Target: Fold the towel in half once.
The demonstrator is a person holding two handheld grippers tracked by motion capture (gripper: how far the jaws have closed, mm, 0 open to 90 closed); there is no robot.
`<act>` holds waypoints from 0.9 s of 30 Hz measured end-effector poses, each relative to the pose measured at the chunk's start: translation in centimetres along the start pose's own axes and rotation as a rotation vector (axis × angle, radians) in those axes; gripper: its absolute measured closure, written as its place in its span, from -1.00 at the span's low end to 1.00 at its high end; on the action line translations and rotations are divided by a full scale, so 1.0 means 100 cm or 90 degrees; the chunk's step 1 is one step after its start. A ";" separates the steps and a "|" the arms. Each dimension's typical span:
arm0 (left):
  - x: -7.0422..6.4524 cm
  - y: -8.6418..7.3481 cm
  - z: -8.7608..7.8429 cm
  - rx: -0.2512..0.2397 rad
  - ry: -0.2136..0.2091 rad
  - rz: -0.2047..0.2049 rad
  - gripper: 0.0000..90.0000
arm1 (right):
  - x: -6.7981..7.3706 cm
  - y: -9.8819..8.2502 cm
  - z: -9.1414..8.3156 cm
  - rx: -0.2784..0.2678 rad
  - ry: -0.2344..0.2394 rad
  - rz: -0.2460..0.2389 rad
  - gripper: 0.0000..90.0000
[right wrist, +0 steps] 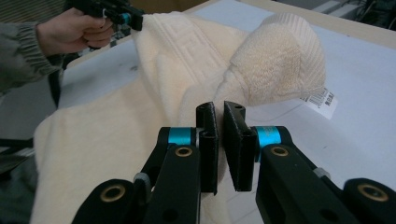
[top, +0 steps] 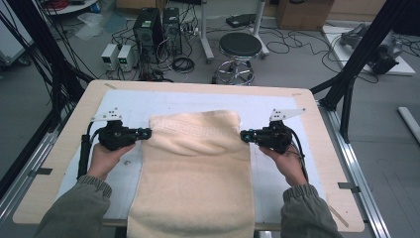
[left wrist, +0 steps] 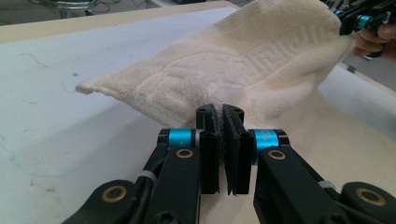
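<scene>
A cream towel (top: 193, 168) lies lengthwise on the white mat (top: 124, 106), and its near end hangs over the table's front edge. Its far part is raised off the mat and sags between the grippers. My left gripper (top: 147, 132) is shut on the towel's left edge, with the cloth (left wrist: 243, 65) pinched between the pads (left wrist: 220, 116). On the right edge, my right gripper (top: 244, 135) is shut on the towel (right wrist: 116, 130), terry cloth pressed between its jaws (right wrist: 219, 114). A white label (right wrist: 323, 100) hangs from the lifted corner. Each gripper view shows the other gripper (left wrist: 359, 21) (right wrist: 123, 17) at the opposite edge.
The wooden table (top: 74, 129) shows bare mat on both sides of the towel. Behind it on the floor stand a black stool (top: 240, 47), computer towers (top: 148, 27), small power units (top: 118, 55) and cables. Black frame posts (top: 356, 54) rise at the right.
</scene>
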State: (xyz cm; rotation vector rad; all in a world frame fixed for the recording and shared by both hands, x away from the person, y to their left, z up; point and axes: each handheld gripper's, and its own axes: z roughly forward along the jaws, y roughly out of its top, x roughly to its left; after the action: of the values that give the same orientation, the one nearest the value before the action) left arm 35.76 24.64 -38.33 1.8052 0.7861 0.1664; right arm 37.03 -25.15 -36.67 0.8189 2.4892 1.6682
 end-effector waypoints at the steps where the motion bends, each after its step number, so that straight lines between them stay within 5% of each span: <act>1: -0.005 -0.003 -0.003 0.004 -0.002 0.008 0.89 | 0.005 -0.001 -0.004 -0.004 -0.001 -0.012 0.88; 4: -0.021 -0.013 -0.012 0.015 -0.011 0.038 0.89 | 0.026 -0.006 -0.016 0.017 0.005 -0.036 0.88; 11: -0.050 -0.057 -0.034 0.042 -0.035 0.048 0.87 | 0.063 -0.050 -0.029 0.030 0.032 -0.038 0.88; 16: -0.066 -0.076 -0.043 0.093 -0.061 0.059 0.85 | 0.082 -0.079 -0.026 0.078 0.040 -0.037 0.85; 20: -0.073 -0.086 -0.048 0.147 -0.080 0.055 0.45 | 0.087 -0.096 -0.023 0.135 0.039 -0.030 0.60; 27: -0.064 -0.077 -0.049 0.120 -0.059 0.044 0.15 | 0.082 -0.084 -0.026 0.096 -0.002 -0.023 0.22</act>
State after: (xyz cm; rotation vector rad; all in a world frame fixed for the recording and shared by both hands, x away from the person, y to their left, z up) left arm 25.22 26.11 -41.59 2.0037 0.6929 0.0539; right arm 25.75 -26.09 -40.80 0.7828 2.6366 1.4828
